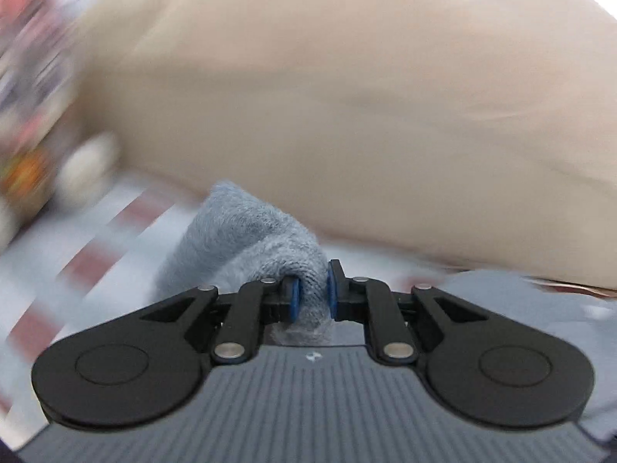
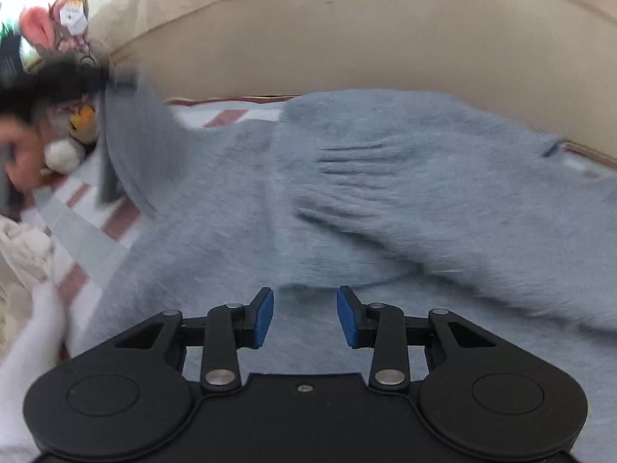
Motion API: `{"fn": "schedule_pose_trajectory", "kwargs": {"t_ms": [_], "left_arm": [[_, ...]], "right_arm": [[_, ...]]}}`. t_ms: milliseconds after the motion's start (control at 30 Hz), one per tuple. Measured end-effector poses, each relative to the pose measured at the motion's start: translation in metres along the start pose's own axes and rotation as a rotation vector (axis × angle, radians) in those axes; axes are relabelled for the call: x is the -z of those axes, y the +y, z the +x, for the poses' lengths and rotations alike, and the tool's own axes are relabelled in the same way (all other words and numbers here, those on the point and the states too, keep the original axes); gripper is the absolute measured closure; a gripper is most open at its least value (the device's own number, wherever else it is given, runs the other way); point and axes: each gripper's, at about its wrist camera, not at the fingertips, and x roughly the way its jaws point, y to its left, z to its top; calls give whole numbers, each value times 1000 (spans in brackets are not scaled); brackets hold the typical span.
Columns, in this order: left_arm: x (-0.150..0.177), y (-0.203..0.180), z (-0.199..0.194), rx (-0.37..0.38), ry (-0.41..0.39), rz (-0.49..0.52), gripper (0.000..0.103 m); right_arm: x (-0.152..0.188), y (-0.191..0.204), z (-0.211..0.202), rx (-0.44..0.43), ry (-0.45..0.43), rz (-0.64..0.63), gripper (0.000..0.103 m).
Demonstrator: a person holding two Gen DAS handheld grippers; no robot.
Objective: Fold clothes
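Note:
A fuzzy light-blue sweater lies spread on a bed with a white and red checked sheet. My left gripper is shut on a bunched fold of the sweater, lifted above the sheet; that view is blurred by motion. In the right wrist view the left gripper shows as a blurred grey shape at the left, over the sweater's edge. My right gripper is open and empty, its blue pads just above the sweater's near part.
A beige headboard or cushion runs along the far side of the bed. Stuffed toys sit at the far left. A crumpled cream cloth lies at the left edge.

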Motion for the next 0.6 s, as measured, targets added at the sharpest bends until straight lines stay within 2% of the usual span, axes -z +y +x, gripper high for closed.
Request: {"fn": "schedule_pose_trajectory", "kwargs": {"t_ms": [67, 100, 200, 233, 267, 300, 367, 400, 500, 600], "left_arm": [[-7, -56, -10, 107, -14, 106, 89], [-5, -80, -12, 172, -2, 127, 89], [18, -139, -4, 345, 86, 156, 83], [32, -154, 6, 365, 139, 154, 71], [47, -167, 19, 367, 206, 143, 52], [62, -178, 31, 364, 272, 130, 45], [89, -189, 46, 328, 363, 87, 45], [102, -192, 49, 307, 388, 66, 45], [126, -189, 19, 245, 342, 0, 45], [133, -159, -16, 213, 246, -144, 40]], "right_arm": [[-1, -12, -16, 33, -3, -39, 62], [0, -20, -24, 50, -5, -60, 62], [8, -47, -43, 108, -16, -102, 62], [12, -58, -46, 132, -23, -100, 62], [17, -69, -49, 156, -30, -99, 62], [22, -80, -52, 178, -36, -95, 62], [26, -103, -45, 169, -48, 24, 62], [27, -114, -42, 128, -65, 99, 62], [22, -130, -34, 30, -120, 240, 62], [21, -125, -29, -18, -168, 246, 62]]}}
